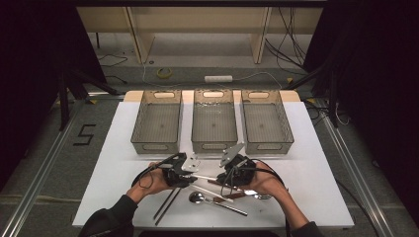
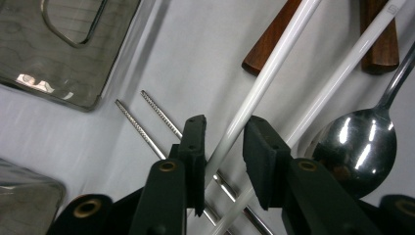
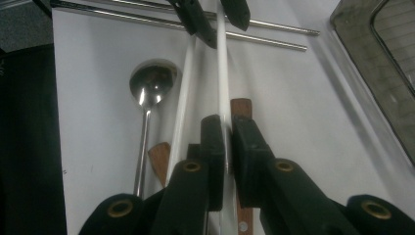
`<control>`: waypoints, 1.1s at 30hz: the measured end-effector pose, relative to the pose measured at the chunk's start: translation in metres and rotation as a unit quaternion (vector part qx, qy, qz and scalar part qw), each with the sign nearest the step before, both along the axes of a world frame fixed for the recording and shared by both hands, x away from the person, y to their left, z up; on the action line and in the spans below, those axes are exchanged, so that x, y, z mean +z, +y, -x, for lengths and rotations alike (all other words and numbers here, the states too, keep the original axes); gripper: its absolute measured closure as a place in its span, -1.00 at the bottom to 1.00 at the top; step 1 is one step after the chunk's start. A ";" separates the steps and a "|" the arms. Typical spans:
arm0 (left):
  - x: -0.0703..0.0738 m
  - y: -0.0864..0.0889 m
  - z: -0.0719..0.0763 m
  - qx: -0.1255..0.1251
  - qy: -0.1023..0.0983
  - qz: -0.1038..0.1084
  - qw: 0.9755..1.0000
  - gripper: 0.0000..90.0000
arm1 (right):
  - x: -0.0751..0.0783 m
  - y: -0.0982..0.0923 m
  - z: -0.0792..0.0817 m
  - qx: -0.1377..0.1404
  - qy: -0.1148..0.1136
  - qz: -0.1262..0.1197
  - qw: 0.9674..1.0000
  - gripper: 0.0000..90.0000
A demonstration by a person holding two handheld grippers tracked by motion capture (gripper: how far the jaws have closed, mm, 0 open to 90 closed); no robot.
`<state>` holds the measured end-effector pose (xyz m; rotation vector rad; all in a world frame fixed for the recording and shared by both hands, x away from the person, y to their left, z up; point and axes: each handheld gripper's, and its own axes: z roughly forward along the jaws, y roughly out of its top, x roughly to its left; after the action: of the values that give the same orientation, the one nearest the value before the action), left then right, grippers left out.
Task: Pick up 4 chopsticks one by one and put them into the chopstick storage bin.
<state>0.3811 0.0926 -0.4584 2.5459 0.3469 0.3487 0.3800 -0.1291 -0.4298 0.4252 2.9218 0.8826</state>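
Right gripper (image 3: pixel 227 134) clamps one white chopstick (image 3: pixel 221 73) at frame centre; left gripper (image 2: pixel 222 142) straddles its far end, jaws not yet pressing. Light, stiff, slippery: grip near both ends.

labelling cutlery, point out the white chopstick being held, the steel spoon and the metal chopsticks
white plastic chopstick (image 2: pixel 259 85), left gripper view, mid shaft
shiny steel spoon (image 2: pixel 355 147), left gripper view, bowl
thin metal chopsticks (image 3: pixel 274 39), right gripper view, shaft
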 end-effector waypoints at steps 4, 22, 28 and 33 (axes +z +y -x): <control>0.002 0.000 0.001 -0.011 -0.005 -0.006 1.000 0.59 | 0.001 -0.001 0.000 0.001 0.002 -0.003 1.000 0.88; 0.019 -0.006 0.012 -0.048 -0.053 -0.059 0.996 0.87 | 0.026 -0.025 -0.007 -0.057 -0.029 -0.120 0.991 0.21; 0.025 0.004 0.006 -0.010 -0.046 -0.039 0.998 0.87 | 0.036 -0.030 -0.001 -0.102 -0.050 -0.158 0.981 -0.11; 0.032 0.011 0.002 0.021 -0.035 -0.012 0.999 0.87 | 0.033 -0.033 0.002 -0.120 -0.057 -0.168 0.977 -0.18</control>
<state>0.3789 0.1033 -0.4260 2.5453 0.3726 0.4604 0.3779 -0.1620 -0.3973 0.7032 2.5500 1.3134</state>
